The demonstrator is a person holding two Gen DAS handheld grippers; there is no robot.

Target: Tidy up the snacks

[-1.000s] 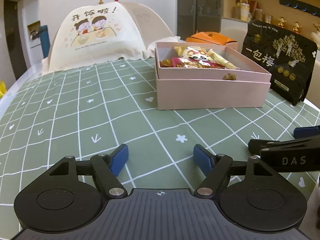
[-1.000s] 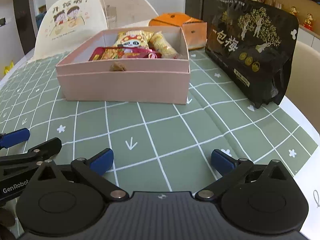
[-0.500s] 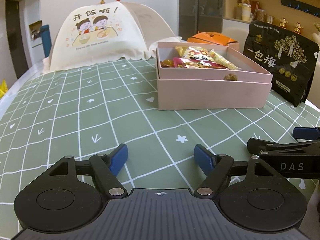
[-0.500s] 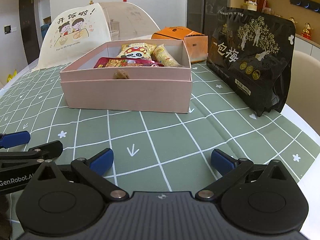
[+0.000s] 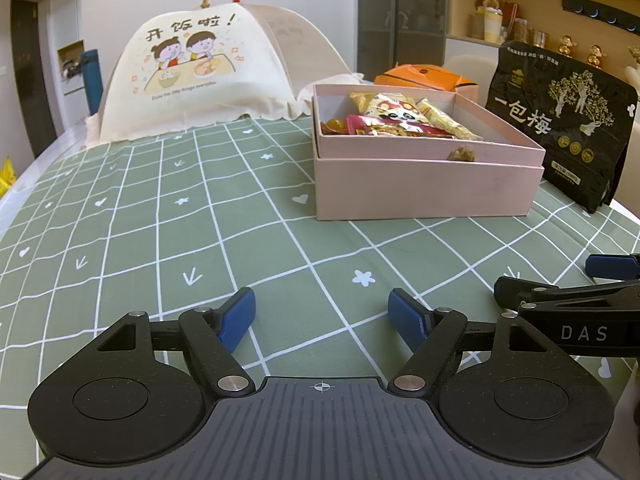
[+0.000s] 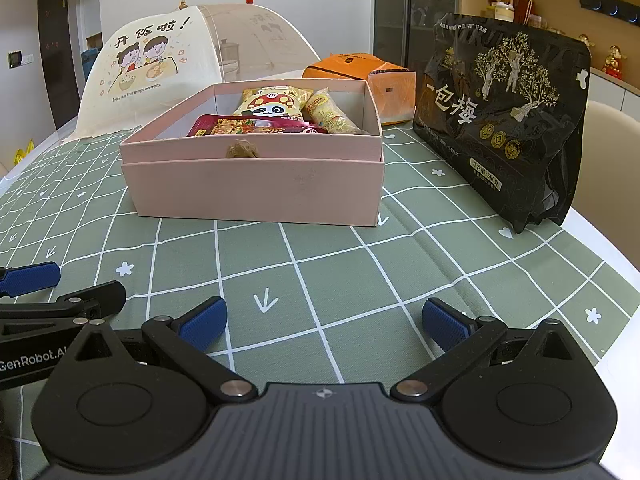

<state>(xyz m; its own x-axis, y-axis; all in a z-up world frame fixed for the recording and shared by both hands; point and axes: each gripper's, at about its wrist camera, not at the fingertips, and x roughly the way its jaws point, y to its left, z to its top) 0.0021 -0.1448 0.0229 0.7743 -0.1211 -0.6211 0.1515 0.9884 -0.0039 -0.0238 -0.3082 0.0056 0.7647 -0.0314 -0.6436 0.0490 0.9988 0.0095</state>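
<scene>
both hand-held grippers released above the desk, snacks in the pink box

the left hand-held gripper [image 5: 322, 314] hangs low over the near part of the desk [image 5: 168, 216], its blue-tipped fingers [image 5: 237, 316] spread wide with nothing between them. the right hand-held gripper [image 6: 324, 322] sits just beside it, toward the desk's right edge, likewise spread and holding nothing; each one shows at the side of the other's view.

the desk wears a green cloth with a white grid, small hearts, flowers and arrows. toward the far right of it stands an open pink box [image 6: 256, 188], well apart from both grippers. inside, toward the box's far side, lie the snacks: a yellow panda packet [image 6: 272, 108], a red packet [image 6: 248, 126] in front of it, and a yellow wrapped snack [image 6: 328, 114] on the right. a small brown lump [image 6: 242, 149] sits on the box's near rim.

a large black snack bag [image 6: 504, 120] stands upright near the desk's right edge, just beside the box but not touching it. an orange box [image 6: 360, 76] rests behind the pink box, toward the far edge. a cream mesh food cover [image 5: 200, 76] with a cartoon of two children stands at the far left.
</scene>
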